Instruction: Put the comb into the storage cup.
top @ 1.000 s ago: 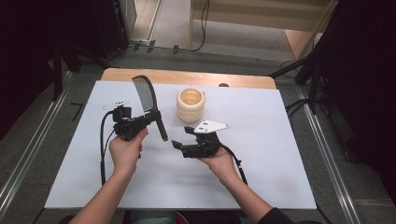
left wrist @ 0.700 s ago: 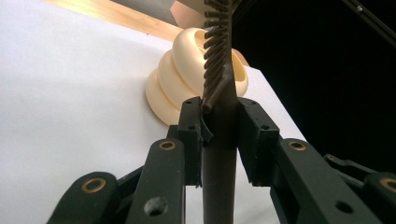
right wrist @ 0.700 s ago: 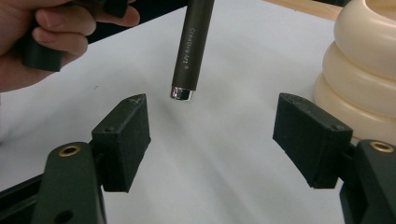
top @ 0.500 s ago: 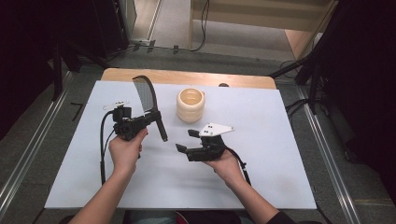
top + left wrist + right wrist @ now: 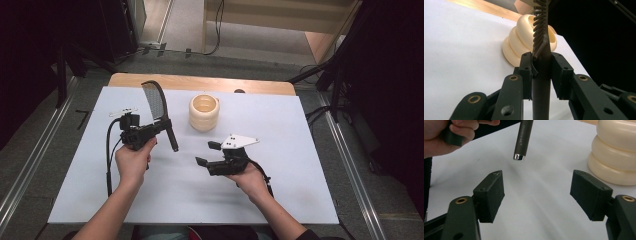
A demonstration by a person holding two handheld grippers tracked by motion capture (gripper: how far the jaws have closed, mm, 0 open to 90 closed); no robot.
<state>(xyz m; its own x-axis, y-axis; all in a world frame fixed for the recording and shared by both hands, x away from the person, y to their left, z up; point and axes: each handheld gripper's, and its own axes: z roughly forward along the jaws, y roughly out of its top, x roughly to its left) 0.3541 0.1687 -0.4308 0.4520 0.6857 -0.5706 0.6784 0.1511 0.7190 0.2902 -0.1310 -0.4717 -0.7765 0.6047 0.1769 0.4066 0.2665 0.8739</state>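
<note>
Left gripper view looks along the left claw (image 5: 541, 72), whose two blocky black pads pinch the round dark handle of a brush (image 5: 541, 50); the handle runs straight up between them, smooth and matte, and above the pads it turns into a row of stiff dark bristles. Behind the bristles stands the cream cup (image 5: 524, 42), a glossy vessel shaped like three soft stacked rings with an open mouth.

High view shows the left claw (image 5: 167, 127) to the left of the cream cup (image 5: 204, 112), with the brush (image 5: 159, 112) held tilted: its curved, mesh-like bristle head arches up and away from the person, while the straight handle slants down toward the bench (image 5: 300, 200), its end hanging clear of the surface. The bench is covered in a flat, matte white sheet with a strip of pale wood along its far edge.

Right gripper view shows the right claw (image 5: 537, 192) spread wide, its rough-faced black pads holding nothing. The brush handle's end (image 5: 520, 152), capped with a small shiny metal ring, hangs above and between them, apart from both. The cream cup (image 5: 616, 157) sits just beyond the right-hand pad. In the high view the right claw (image 5: 207, 154) lies below the cup, nearer the person, a white three-cornered plate on top.
</note>
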